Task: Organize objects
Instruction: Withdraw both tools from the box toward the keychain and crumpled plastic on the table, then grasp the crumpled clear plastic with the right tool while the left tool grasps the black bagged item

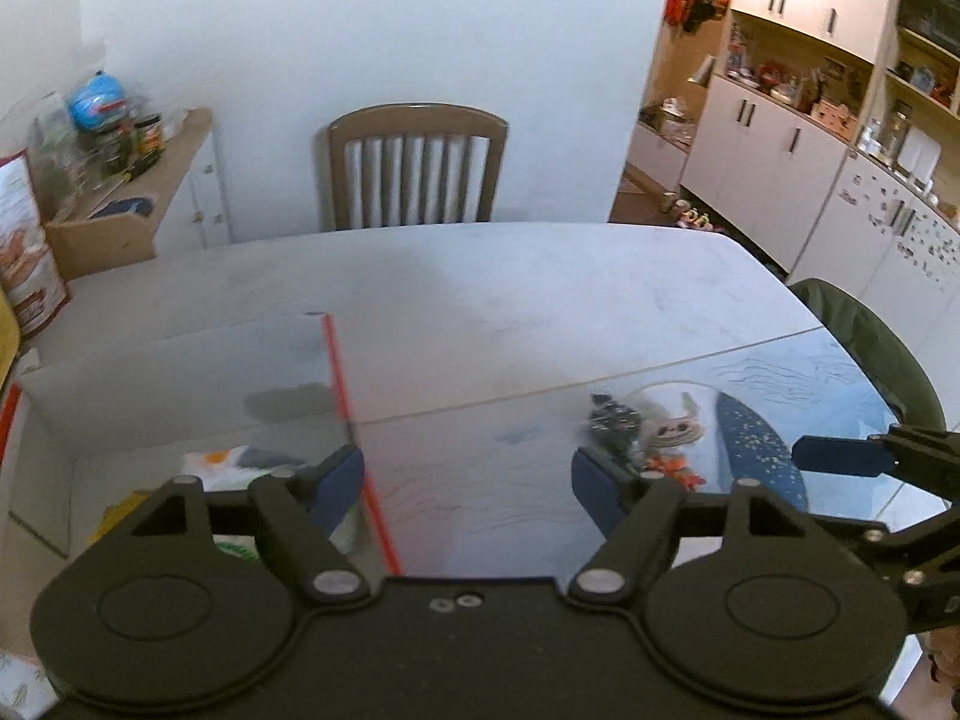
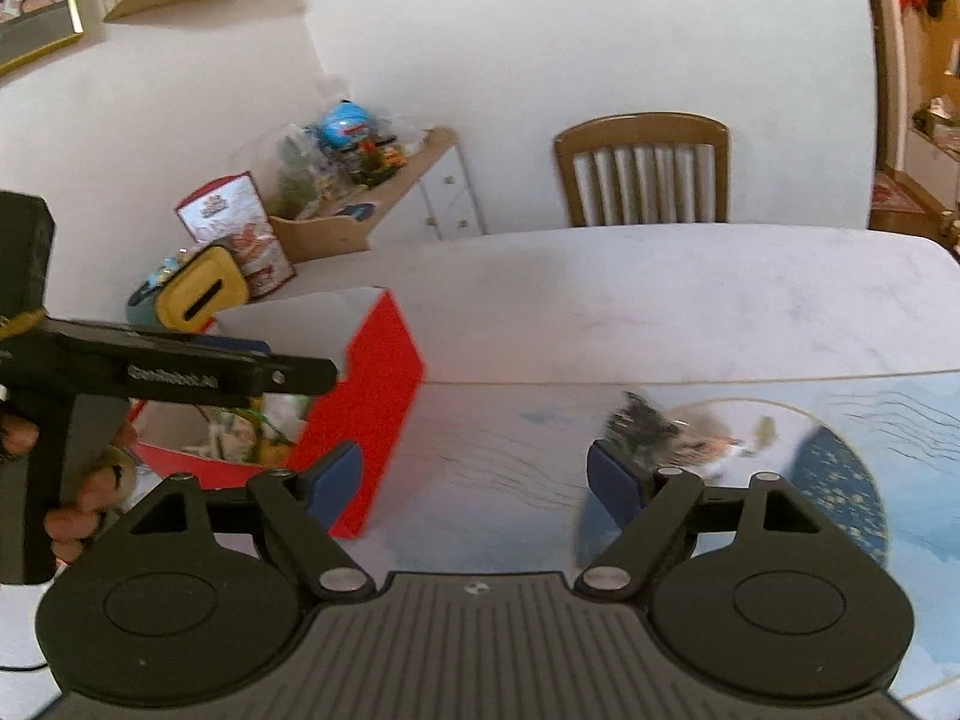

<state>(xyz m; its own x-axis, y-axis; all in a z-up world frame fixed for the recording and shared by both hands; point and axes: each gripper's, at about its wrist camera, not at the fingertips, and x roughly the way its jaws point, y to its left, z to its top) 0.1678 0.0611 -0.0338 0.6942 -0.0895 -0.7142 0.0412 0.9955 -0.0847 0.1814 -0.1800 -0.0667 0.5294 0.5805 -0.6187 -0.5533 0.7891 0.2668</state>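
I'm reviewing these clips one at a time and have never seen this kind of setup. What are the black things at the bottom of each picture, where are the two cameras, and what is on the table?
There is no robot here. A person holds two hand-held grippers, each with a fisheye camera looking forward along its blue-padded fingers. One picture comes from the left gripper, the other from the right gripper; both stand open and hold nothing. The right view also shows the person's hand gripping the left tool. On the white table stands a red box, open at the top, with blurred items inside. To its right lies a blue illustrated mat with a small dark object on it, too blurred to identify.
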